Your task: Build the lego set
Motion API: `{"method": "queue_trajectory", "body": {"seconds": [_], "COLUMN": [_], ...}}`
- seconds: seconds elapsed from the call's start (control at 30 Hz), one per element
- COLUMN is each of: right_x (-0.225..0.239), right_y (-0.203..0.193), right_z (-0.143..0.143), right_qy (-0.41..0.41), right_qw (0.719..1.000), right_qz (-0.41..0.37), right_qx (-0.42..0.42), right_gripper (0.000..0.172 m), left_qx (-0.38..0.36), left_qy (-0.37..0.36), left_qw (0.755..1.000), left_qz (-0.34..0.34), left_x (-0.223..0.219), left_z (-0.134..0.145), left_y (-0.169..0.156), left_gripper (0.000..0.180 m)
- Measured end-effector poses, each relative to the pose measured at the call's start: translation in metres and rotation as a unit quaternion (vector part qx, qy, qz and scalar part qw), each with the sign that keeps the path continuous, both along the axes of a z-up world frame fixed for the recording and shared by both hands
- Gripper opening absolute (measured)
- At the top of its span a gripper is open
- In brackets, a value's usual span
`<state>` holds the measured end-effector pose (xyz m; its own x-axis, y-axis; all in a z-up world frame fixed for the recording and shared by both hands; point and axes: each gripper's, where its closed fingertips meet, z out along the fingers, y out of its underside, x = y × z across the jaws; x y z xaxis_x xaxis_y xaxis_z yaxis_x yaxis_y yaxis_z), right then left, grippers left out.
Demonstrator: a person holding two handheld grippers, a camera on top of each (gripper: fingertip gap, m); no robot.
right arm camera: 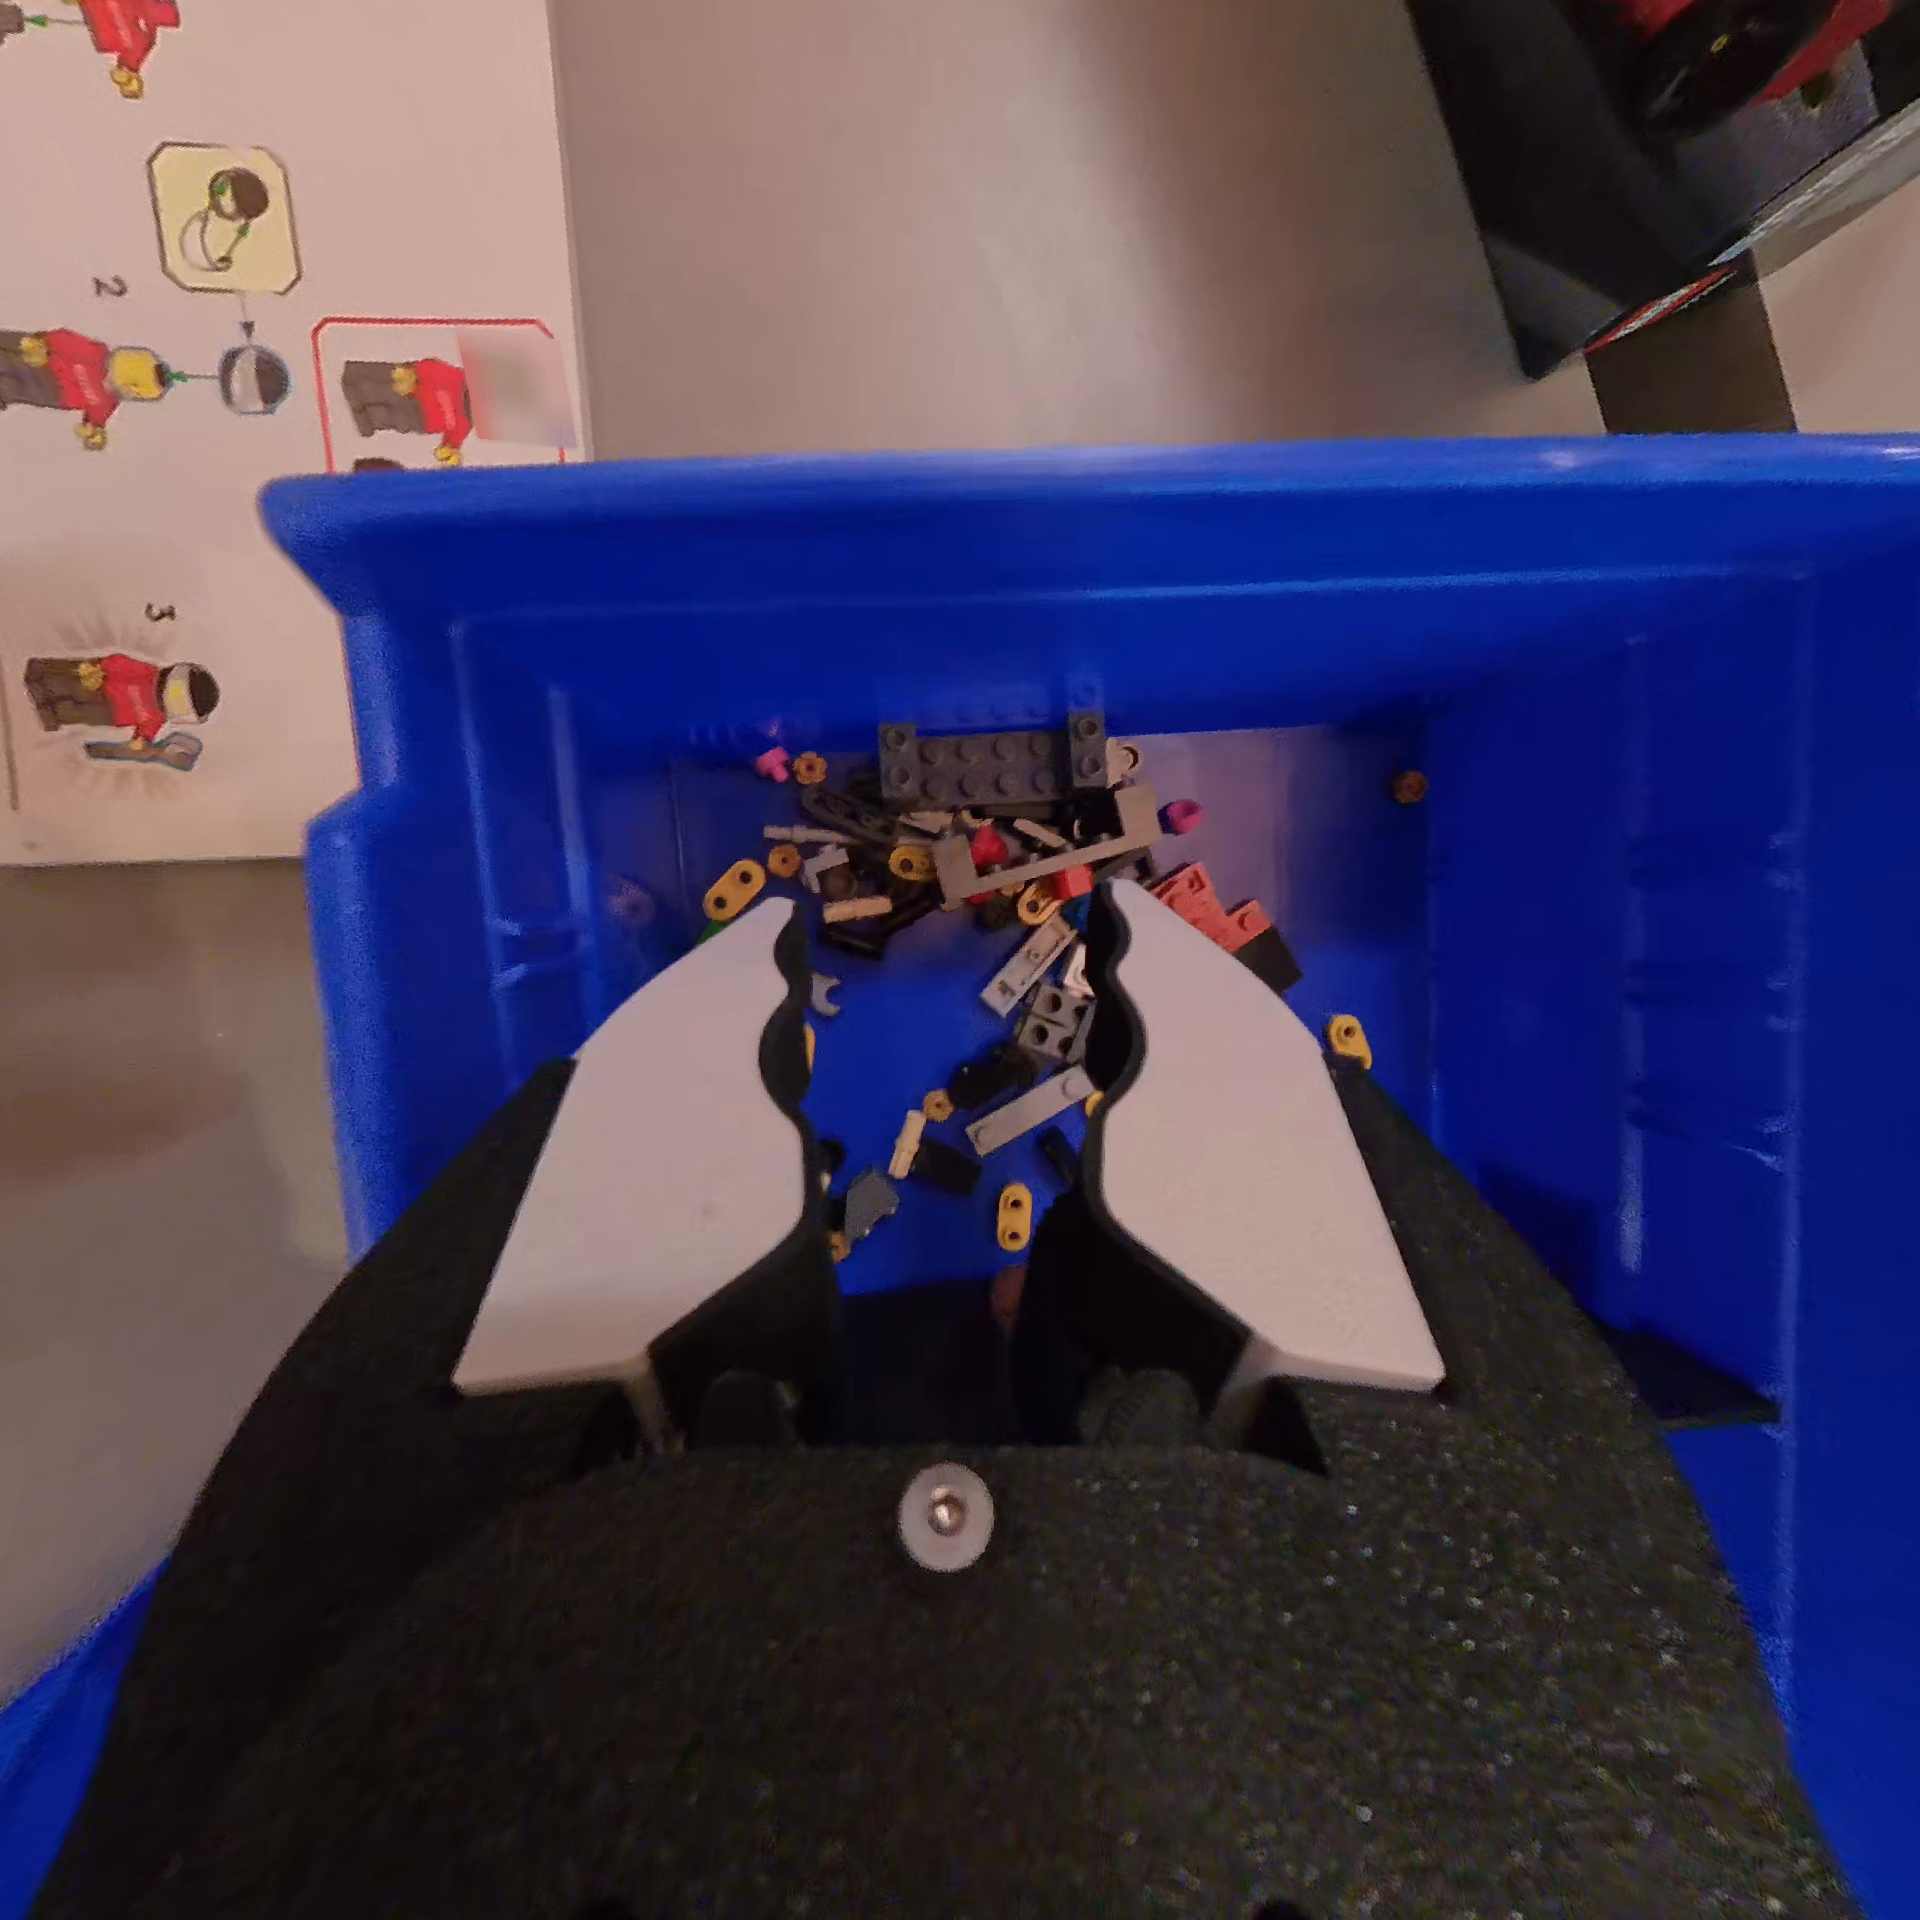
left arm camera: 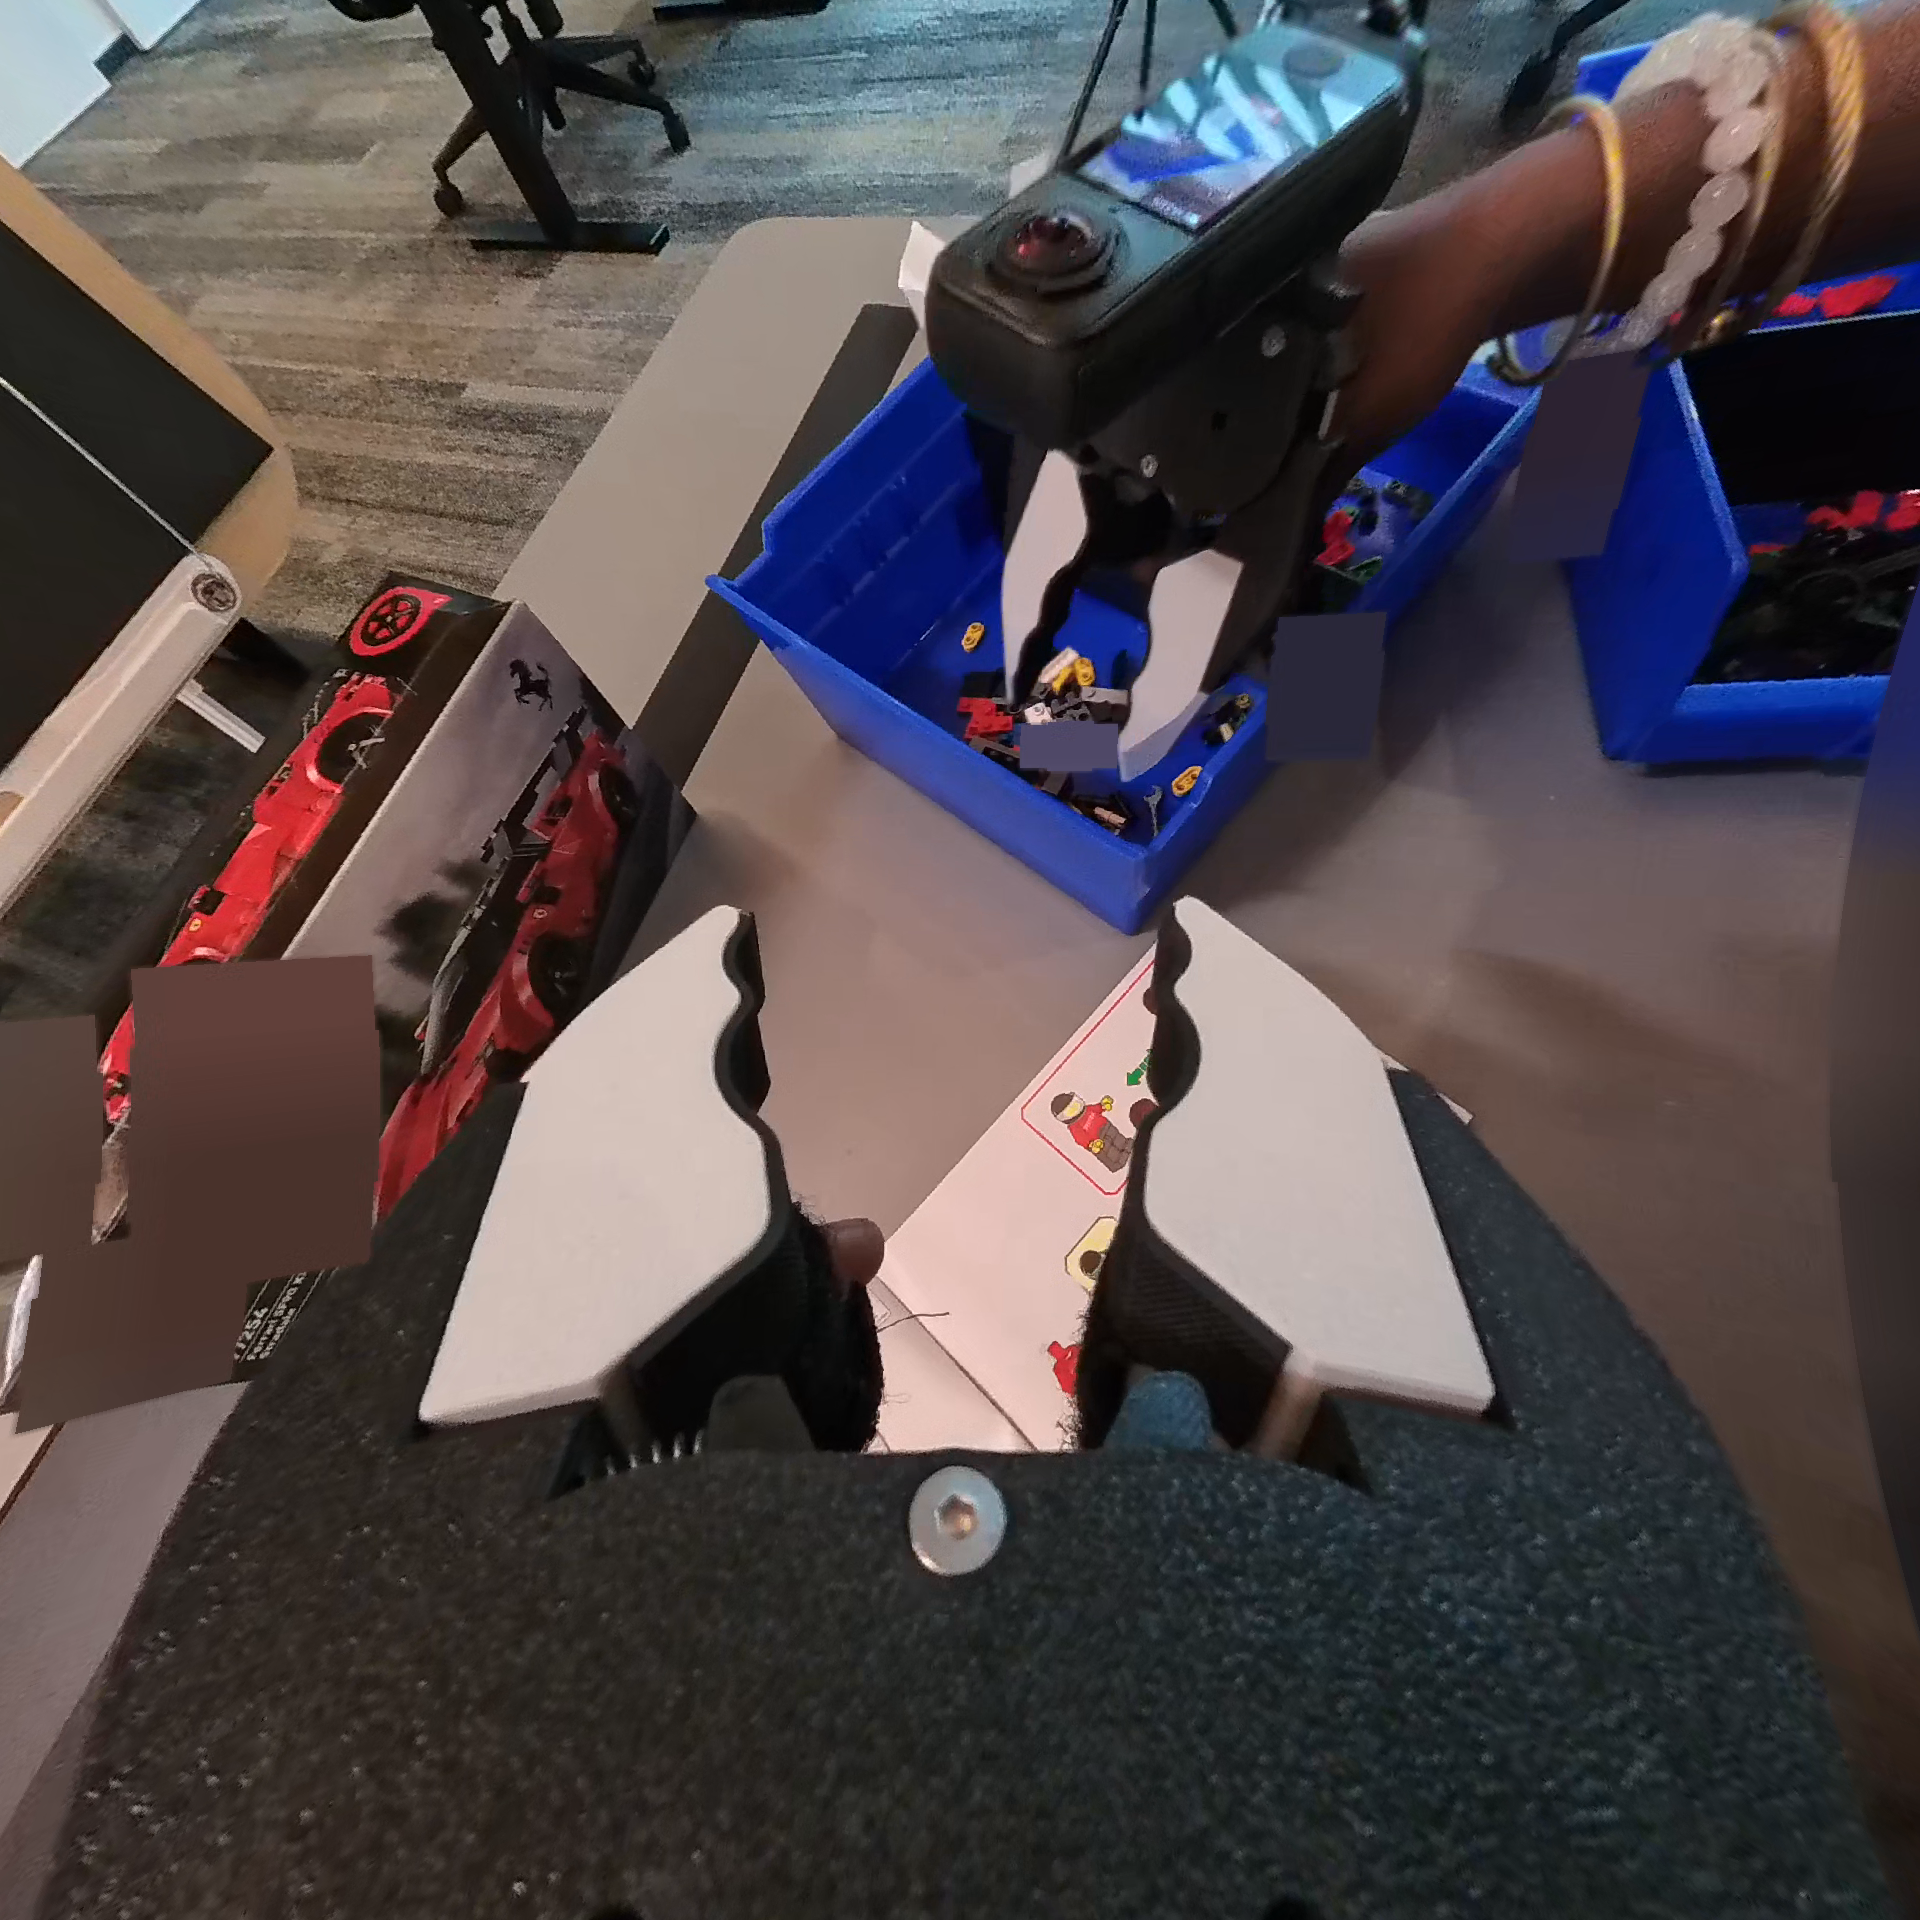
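Down in the blue bin [right arm camera: 935, 540] sits the brick pile [right arm camera: 987, 862], heaped against the far wall, centre of the right wrist view, with loose bits trailing back toward the lower middle of the frame. The big dark grey studded plate [right arm camera: 987, 769] lies on top at the back, long axis running left to right across the frame. A grey frame piece [right arm camera: 1049, 852] slants just below it.

The right claw [right arm camera: 945, 914] is inside the bin, fingers spread, nothing pinched between them. The pile lies dead ahead of the tips and slightly beyond. The right fingertip [right arm camera: 1132, 914] stands over the small grey bricks [right arm camera: 1049, 1023] and hard by the red bricks [right arm camera: 1226, 914]; whether it touches any I cannot tell. The left fingertip [right arm camera: 769, 925] sits next to a yellow link [right arm camera: 732, 888].

From the left wrist view the same claw [left arm camera: 1081, 707] shows upper centre, pointing down into the bin [left arm camera: 914, 748], a hand [left arm camera: 1455, 312] with bracelets behind it.

The left claw [left arm camera: 956, 935] hovers wide open and empty above the grey counter [left arm camera: 883, 997], mid-frame, well short of the bin. So the right claw is plainly the nearer one to the bricks. Under the left claw's right finger lies the white instruction sheet [left arm camera: 1039, 1174]; the red car box [left arm camera: 416, 883] stands at left, a second blue bin [left arm camera: 1714, 717] at the right edge.
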<state>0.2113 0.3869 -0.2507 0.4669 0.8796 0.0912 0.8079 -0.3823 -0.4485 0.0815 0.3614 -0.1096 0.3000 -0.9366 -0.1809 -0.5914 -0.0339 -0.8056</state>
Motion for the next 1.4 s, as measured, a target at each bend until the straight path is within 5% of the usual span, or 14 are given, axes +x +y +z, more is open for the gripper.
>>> {"method": "queue_trajectory", "body": {"seconds": [0.4,0.57,0.73,1.4], "right_x": [-0.001,-0.003,-0.005,-0.006], "right_y": [0.010,0.005,0.003,0.002], "right_z": [-0.010,-0.014,-0.014,-0.011], "right_qy": [0.033,0.037,0.055,0.086], "right_qw": [0.999,0.999,0.998,0.995], "right_qz": [-0.028,-0.021,-0.020,-0.028], "right_qx": [0.022,-0.005,-0.027,-0.034], "right_gripper": [0.051,0.052,0.053,0.053], "left_qx": [0.003,0.008,0.031,0.040], "left_qy": [-0.037,-0.136,-0.092,-0.123], "left_qw": [0.999,0.990,0.989,0.985], "left_qz": [0.020,0.025,0.109,0.114], "left_x": [0.007,0.002,-0.038,-0.074], "left_z": [0.026,0.057,0.048,0.058], "left_y": [0.014,0.013,0.041,0.038], "left_gripper": [0.072,0.069,0.069,0.068]}}
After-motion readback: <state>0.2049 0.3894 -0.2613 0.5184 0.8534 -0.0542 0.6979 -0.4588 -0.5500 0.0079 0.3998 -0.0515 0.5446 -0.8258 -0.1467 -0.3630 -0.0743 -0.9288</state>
